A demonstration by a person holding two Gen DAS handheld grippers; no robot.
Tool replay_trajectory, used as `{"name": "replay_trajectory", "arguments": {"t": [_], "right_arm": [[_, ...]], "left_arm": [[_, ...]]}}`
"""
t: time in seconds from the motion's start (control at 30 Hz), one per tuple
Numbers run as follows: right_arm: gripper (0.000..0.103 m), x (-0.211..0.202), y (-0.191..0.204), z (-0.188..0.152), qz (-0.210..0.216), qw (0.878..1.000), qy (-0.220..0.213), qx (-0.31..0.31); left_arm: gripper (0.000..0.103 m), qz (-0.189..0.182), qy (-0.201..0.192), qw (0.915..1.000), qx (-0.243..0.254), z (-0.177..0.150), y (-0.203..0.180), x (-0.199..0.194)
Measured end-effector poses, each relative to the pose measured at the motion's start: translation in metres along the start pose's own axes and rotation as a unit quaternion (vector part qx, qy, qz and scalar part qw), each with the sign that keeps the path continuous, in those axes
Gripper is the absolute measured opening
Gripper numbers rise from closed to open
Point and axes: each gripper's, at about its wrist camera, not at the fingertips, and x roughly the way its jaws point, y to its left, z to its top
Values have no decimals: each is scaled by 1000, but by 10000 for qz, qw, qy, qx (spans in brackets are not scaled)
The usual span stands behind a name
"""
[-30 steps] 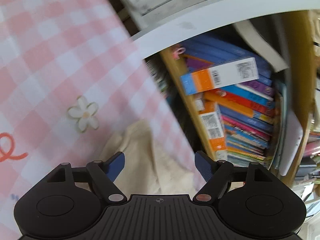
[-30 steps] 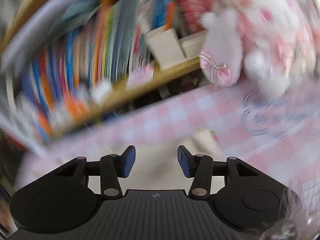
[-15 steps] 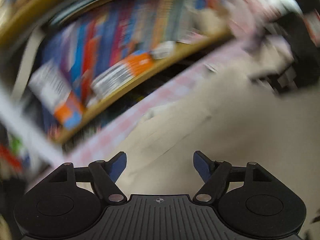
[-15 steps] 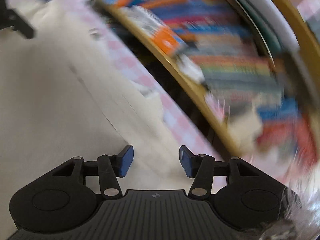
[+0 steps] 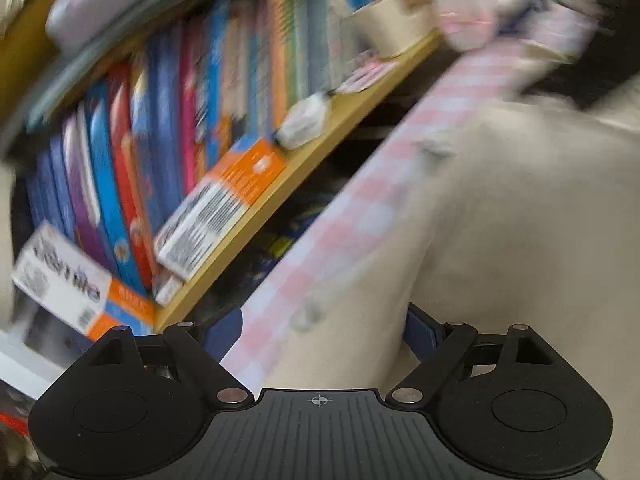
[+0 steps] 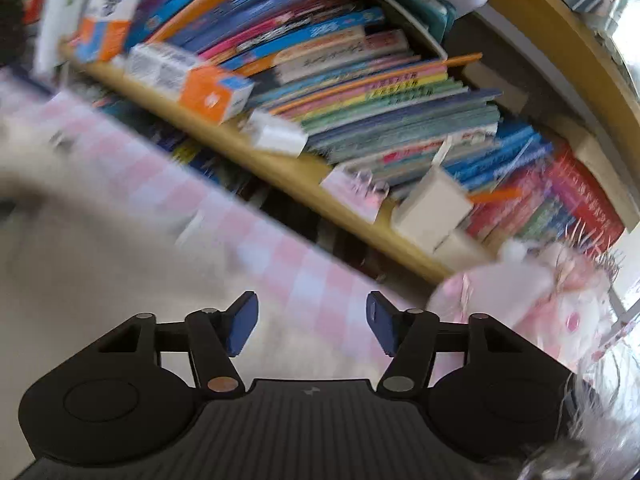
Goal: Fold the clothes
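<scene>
Two blurred wrist views share one scene. Largest is the wooden bookshelf [image 6: 304, 176], running diagonally across the upper half of both frames and packed with bright books [image 5: 168, 128]. Next is the cream garment [image 5: 520, 216], the thing to fold: it fills the right and lower centre of the left wrist view and the left side of the right wrist view [image 6: 80, 264], spread over a pink-and-white checked cloth [image 5: 360, 200] whose edge shows as a diagonal band between garment and shelf. A fluffy pink-and-white plush toy [image 6: 552, 300] sits at the lower right of the right wrist view, at the shelf's foot. An orange-and-white box [image 5: 224, 204] lies on the shelf board left of centre in the left view, with a small white box [image 6: 276, 136] nearby in the right view. At the bottom of each frame, the left gripper [image 5: 322, 330] has its jaws spread wide, a fold of garment and cloth lying between them unpinched; the right gripper [image 6: 312, 326] has its jaws spread too, empty, over the cloth.
</scene>
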Motion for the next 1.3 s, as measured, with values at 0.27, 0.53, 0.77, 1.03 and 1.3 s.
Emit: {"name": "replay_trajectory", "arguments": {"t": [0.27,0.53,0.77,1.03,1.3], "right_arm": [[62,-19,-34,-52,-89,9942,754,758],[61,-72,-94,-108,939,9267,1289,3402],[50,-119,-85,-154,1332,9015,1622,3785],[32,-145,-76,-178,1687,8819,1608,4099],[9,-169,-71,-194,1755,8951,1746,3707]], "left_arm": [[93,-221,594,9647,-2556,-36,92,24],[93,-850,378,9058,-4133,-100,86,-47],[91,-345,313,8546,-5172,-173,52,-142],[76,-2,432,7438,-6670,-245,13,-206],[7,-459,612,7290,-6803,-239,-2,-199]]}}
